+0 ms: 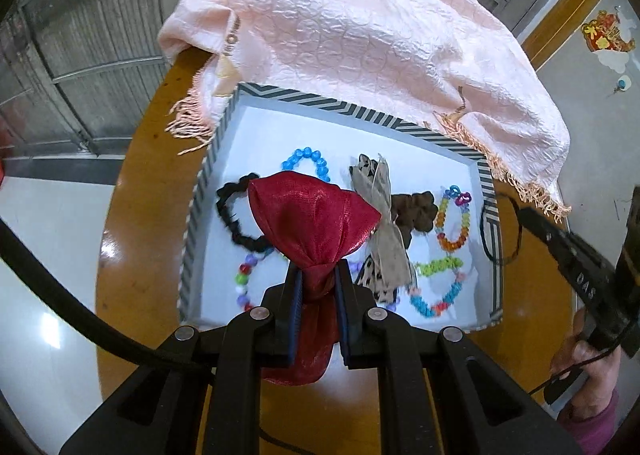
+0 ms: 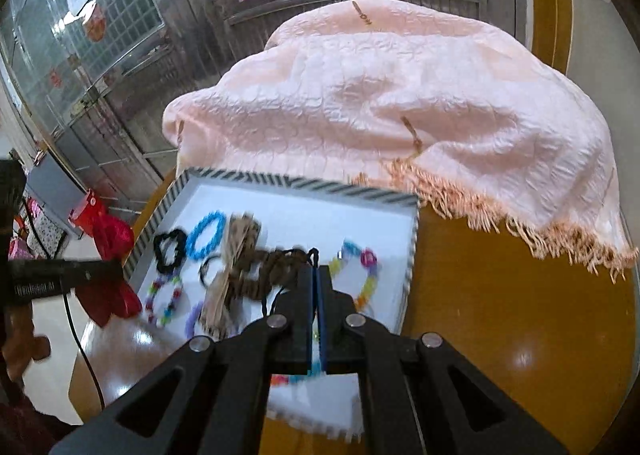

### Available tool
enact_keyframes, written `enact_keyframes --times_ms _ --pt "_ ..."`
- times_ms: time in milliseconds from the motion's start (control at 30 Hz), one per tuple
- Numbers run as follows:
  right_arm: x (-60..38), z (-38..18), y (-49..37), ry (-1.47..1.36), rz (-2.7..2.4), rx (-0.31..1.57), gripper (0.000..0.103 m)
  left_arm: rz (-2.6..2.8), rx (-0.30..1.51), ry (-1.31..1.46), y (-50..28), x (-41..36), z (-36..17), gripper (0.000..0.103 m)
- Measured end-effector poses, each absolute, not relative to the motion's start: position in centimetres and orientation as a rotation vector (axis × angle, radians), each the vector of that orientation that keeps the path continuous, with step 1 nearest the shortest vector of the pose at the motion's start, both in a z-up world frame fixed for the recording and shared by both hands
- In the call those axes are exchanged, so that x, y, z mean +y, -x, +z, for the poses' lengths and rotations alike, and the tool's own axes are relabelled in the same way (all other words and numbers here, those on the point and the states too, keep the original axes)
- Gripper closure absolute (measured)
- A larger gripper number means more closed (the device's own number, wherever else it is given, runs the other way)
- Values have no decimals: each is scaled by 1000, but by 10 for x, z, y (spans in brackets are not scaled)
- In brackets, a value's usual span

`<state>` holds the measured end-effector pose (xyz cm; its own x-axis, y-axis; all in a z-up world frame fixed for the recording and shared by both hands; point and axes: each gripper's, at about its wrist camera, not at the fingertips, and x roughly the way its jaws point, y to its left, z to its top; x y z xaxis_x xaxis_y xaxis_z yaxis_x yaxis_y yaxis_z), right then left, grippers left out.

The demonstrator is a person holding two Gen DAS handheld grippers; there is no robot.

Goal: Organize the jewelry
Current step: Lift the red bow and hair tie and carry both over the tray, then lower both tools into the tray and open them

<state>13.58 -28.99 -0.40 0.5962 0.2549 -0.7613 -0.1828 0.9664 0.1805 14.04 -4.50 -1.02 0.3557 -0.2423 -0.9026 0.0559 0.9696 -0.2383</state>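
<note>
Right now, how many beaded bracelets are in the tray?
5: blue at the back, rainbow on the right, green-and-blue front right, multicoloured front left, purple beside it, mostly hidden. The red pouch may hide more.

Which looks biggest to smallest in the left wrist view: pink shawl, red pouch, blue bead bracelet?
1. pink shawl
2. red pouch, though it sits close to the camera in the left hand-held gripper, so this is apparent size only
3. blue bead bracelet
</note>
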Motion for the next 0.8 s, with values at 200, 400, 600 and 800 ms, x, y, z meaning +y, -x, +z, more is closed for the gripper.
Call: enact_keyframes --times_ms 200,400,600,800 --pt "-281 -16 -182 -79 266 921 101 -179 1212 169 -162 -52 -28 102" --pt "-268 -40 -224 -82 289 962 101 -158 1243 169 -180 -55 -49 102" --pt "-265 -68 -250 -86 271 1006 101 -146 1261 166 -191 -58 -65 102" --pt "-263 -87 -262 -44 234 1037 101 -133 1278 166 -198 -59 -78 102"
